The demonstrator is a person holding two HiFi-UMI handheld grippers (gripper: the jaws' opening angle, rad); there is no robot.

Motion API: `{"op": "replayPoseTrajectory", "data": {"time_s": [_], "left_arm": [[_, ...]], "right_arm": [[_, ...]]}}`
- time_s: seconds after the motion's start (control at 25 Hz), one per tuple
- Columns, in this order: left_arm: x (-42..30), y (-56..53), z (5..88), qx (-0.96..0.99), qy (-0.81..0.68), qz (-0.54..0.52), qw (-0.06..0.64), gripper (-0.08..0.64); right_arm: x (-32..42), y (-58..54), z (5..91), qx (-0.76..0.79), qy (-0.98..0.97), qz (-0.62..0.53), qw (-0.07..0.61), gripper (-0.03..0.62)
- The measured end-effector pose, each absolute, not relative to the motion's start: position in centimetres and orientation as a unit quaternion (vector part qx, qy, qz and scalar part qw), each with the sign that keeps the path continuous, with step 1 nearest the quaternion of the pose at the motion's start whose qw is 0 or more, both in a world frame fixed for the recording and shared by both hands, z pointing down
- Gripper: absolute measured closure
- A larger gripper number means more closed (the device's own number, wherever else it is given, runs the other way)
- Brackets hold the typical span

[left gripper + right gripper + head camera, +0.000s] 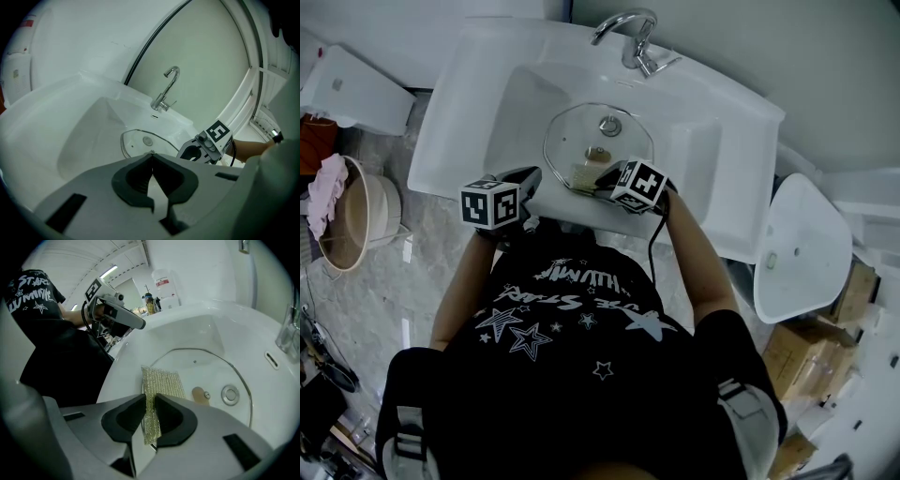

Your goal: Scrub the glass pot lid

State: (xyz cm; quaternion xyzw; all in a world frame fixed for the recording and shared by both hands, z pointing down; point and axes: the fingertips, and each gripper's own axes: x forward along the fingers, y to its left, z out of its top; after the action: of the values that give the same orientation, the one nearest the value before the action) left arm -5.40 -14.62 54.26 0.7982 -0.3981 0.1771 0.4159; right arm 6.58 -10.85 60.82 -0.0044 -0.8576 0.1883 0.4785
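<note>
- Down in the basin of the single white sink (pixel 469 112), the one glass pot lid (pixel 567 141) lies flat. This is probably so the basin walls keep it from sliding and catch the runoff while it is scrubbed. A brownish piece at its middle looks like the knob fitting, though I cannot tell which face is up.
- Of the two grippers, the left gripper (pixel 151 159) hangs over the sink's near-left rim, apart from the lid. Its jaws are pressed together at the tips with nothing between them. I judge that it is parked there, ready to steady the lid's edge.
- The right gripper (pixel 150 401) is at the lid's near edge. Its jaws pinch a scouring pad by one end, so the free part can be dragged across the glass.
- One faucet (pixel 628 33) stands at the far rim with its spout over the basin. No water can be seen running.
- The one scouring pad (pixel 161 383), a yellowish mesh, reaches forward from the jaws and lies over the lid's near rim. Scrubbing seems to be at its start or under way at this edge.
</note>
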Motion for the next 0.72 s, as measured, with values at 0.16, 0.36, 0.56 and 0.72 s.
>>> {"op": "replayPoseTrajectory", "data": {"time_s": [0.16,0.36,0.56,0.72], "left_arm": [[-5.4,-14.9,54.2,0.797,-0.401,0.174,0.417,0.551],[-5.3,-16.5,54.5,0.794,-0.411,0.162,0.419,0.551],[-4.4,-17.8,54.7,0.802,-0.396,0.178,0.410,0.551],[-4.9,-19.4,55.0,0.801,-0.393,0.181,0.415,0.551]], "right_arm": [[6.6,-11.0,60.5,-0.001,-0.860,0.189,0.474,0.523],[7.3,-13.9,59.9,0.044,-0.869,0.175,0.460,0.525],[8.3,-17.9,60.2,0.111,-0.871,0.138,0.458,0.526],[8.9,-21.6,61.7,0.177,-0.856,0.114,0.472,0.526]]}}
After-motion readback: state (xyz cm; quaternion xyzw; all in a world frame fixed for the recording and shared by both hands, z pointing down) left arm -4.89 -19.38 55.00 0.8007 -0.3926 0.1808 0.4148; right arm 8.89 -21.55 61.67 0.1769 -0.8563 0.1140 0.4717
